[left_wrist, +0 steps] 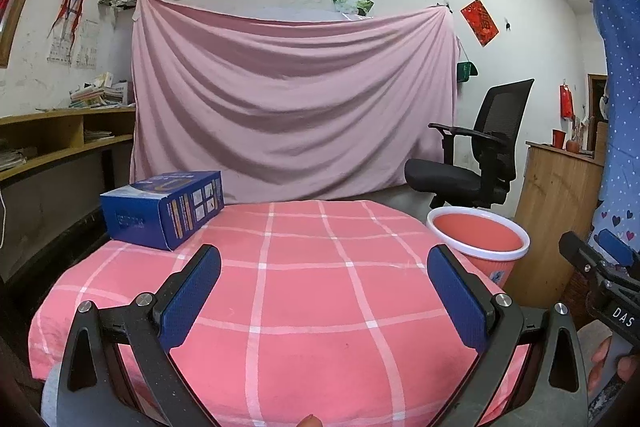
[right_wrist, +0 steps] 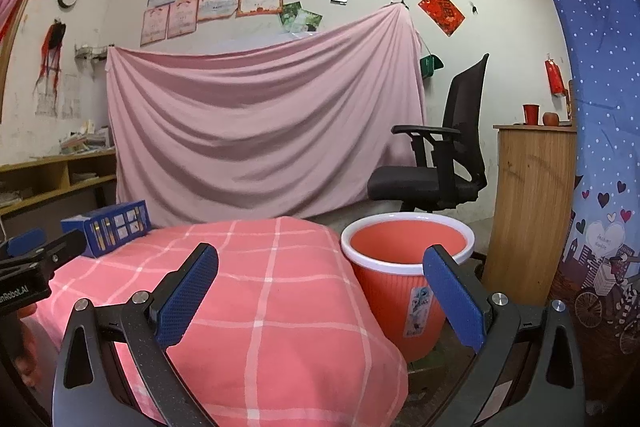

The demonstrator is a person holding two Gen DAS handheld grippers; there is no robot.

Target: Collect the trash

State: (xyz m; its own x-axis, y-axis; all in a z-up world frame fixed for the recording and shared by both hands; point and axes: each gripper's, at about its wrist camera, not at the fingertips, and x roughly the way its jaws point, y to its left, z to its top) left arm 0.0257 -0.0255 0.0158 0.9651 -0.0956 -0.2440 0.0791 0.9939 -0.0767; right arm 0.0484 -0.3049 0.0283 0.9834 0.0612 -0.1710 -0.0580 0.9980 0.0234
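Observation:
A blue cardboard box lies on the far left corner of a table covered with a pink checked cloth. An orange bin with a white rim stands beside the table's right edge, and it looks empty. My left gripper hovers open over the cloth, nothing between its blue pads. In the right wrist view the box sits far left and the bin is just ahead. My right gripper is open over the table's right edge, also holding nothing.
A black office chair stands behind the bin, a wooden cabinet to its right. A pink sheet hangs on the back wall. Wooden shelves run along the left. A blue patterned curtain hangs at far right.

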